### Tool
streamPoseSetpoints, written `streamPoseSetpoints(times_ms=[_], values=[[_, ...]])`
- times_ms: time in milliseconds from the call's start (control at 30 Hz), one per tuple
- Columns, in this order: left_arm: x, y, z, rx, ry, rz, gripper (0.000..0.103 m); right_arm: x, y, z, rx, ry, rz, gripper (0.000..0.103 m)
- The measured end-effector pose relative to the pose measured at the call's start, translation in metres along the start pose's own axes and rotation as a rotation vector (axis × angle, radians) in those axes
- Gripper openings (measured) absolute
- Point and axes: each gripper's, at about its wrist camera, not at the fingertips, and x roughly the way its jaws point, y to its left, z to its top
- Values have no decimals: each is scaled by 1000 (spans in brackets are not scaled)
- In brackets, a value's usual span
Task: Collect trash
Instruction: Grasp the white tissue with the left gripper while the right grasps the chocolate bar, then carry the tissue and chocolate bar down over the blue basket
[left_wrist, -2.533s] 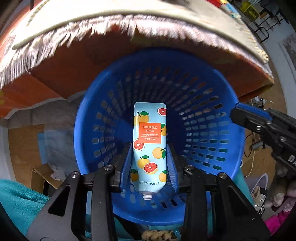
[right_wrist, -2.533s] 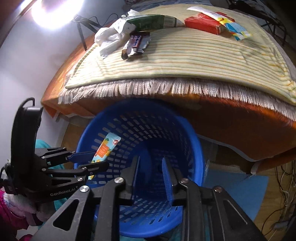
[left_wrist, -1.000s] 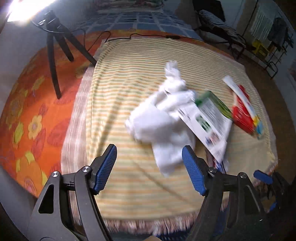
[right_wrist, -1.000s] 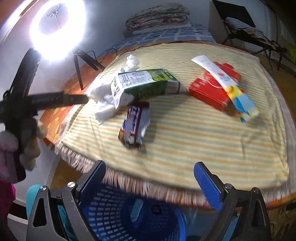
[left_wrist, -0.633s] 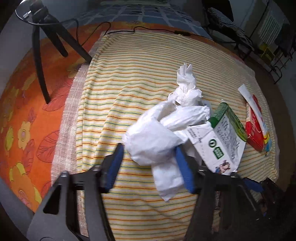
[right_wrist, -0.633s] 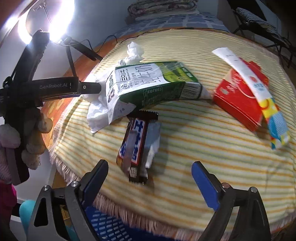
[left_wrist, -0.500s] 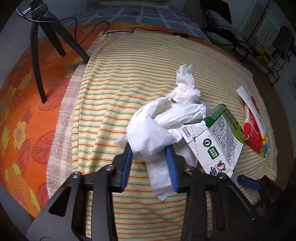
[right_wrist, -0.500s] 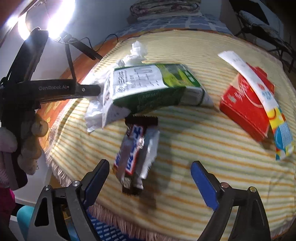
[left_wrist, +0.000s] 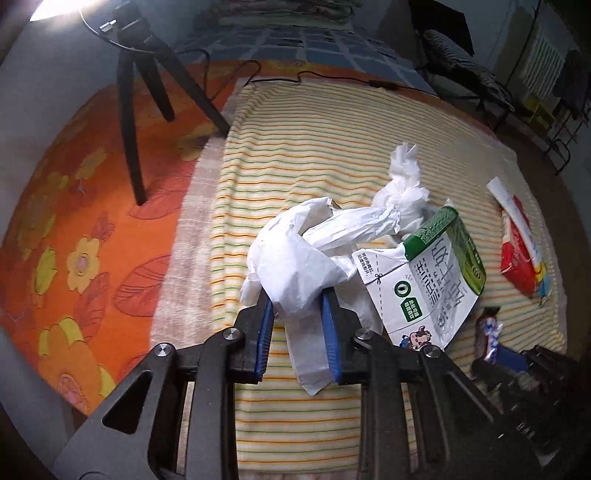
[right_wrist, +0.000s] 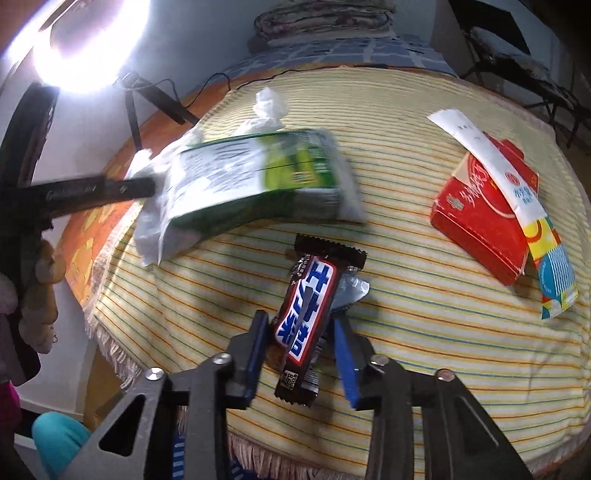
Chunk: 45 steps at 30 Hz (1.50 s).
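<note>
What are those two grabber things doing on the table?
A person is picking up trash with them. The left gripper has just closed on crumpled white paper. The right gripper has just been closing around a candy bar wrapper. A milk carton and a red box lie untouched.

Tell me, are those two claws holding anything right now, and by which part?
The left gripper pinches the crumpled white tissue at its near end. The right gripper has just closed around the candy bar wrapper, at its lower half.
</note>
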Motion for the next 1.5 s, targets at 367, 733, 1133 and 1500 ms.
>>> streamPoseSetpoints(times_ms=[367, 733, 1133, 1500], values=[[-37, 22, -14, 78, -123, 196, 23, -8, -7, -9, 27, 7, 14, 22], [-83, 53, -8, -40, -201, 117, 23, -19, -8, -14, 36, -3, 28, 22], [-119, 26, -48, -72, -185, -70, 23, -63, 1, -23, 33, -61, 63, 21], [-128, -13, -98, -56, -120, -193, 23, -106, 15, -51, -13, -81, 94, 21]])
